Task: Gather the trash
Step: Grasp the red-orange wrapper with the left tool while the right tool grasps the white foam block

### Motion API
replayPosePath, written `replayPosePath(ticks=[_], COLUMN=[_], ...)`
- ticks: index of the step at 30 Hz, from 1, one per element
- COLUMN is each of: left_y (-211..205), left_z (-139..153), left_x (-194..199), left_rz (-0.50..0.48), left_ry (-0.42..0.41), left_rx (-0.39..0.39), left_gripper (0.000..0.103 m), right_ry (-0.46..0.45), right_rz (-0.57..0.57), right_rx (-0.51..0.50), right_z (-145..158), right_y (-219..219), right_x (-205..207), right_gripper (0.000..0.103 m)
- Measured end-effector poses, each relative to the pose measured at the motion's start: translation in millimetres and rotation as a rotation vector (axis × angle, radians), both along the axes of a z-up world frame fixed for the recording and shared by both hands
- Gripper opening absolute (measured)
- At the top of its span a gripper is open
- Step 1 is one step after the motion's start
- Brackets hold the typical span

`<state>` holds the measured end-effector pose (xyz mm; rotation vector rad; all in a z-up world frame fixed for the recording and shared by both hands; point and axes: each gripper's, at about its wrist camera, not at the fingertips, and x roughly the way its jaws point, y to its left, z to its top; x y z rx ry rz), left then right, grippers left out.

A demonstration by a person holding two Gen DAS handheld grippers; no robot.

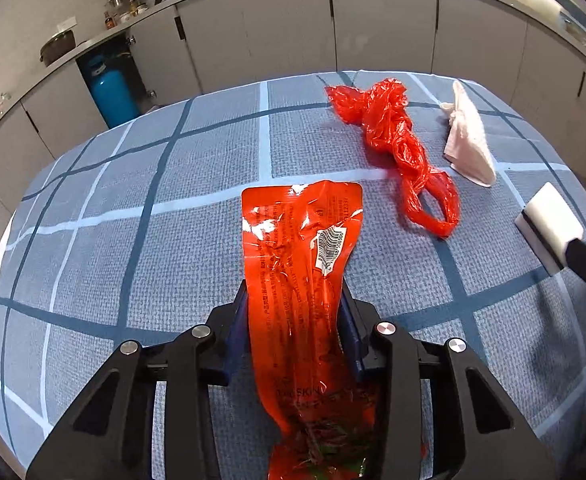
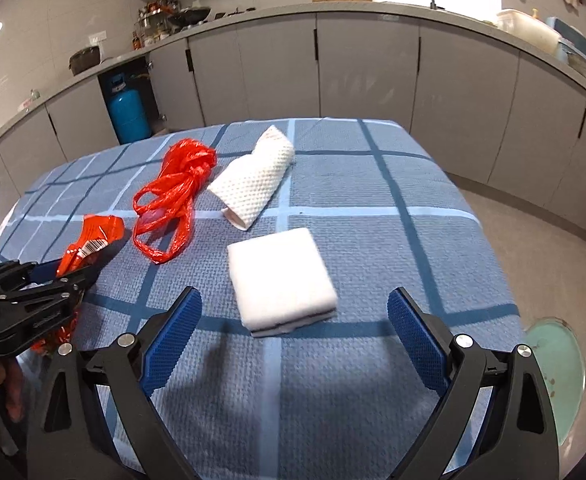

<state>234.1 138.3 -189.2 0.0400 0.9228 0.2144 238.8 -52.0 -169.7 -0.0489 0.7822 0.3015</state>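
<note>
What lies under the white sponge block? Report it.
The white sponge block rests flat on the blue checked tablecloth, a dark thin layer along its bottom edge. Whatever lies directly beneath it is covered. The open right gripper frames it without touching.

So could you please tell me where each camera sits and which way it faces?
Left wrist: on the left gripper, looking down across the checked tablecloth toward the cabinets; its fingers grip the orange wrapper.
Right wrist: on the right gripper, facing likewise; its open fingers frame the white sponge.
Shared: wrapper, red plastic bag, paper towel, sponge, blue gas cylinder.
</note>
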Motion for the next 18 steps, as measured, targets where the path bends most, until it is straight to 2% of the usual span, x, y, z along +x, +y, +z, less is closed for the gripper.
replayPosePath(ticks=[4, 6, 11, 18], left_y=[-1, 0, 5, 6], left_z=[3, 4, 4, 8], left_x=[-4, -5, -7, -12], left_rz=[-0.003, -0.004, 0.005, 0.004], left_ry=[-0.013, -0.017, -0.019, -0.031], left_rx=[0.019, 0.026, 0.025, 0.044], left_gripper=[0.040, 0.040, 0.040, 0.040], right_ry=[0.028, 0.060, 0.083, 0.057], right_rz=[0.010, 0.022, 0.032, 0.037], right_rx=[-0.006, 0.001, -0.021, -0.016], right_z=[-6, -11, -15, -9], right_y=[6, 7, 10, 6], right_x=[9, 14, 17, 10], right_gripper=[0.090, 0.075, 0.057, 0.055])
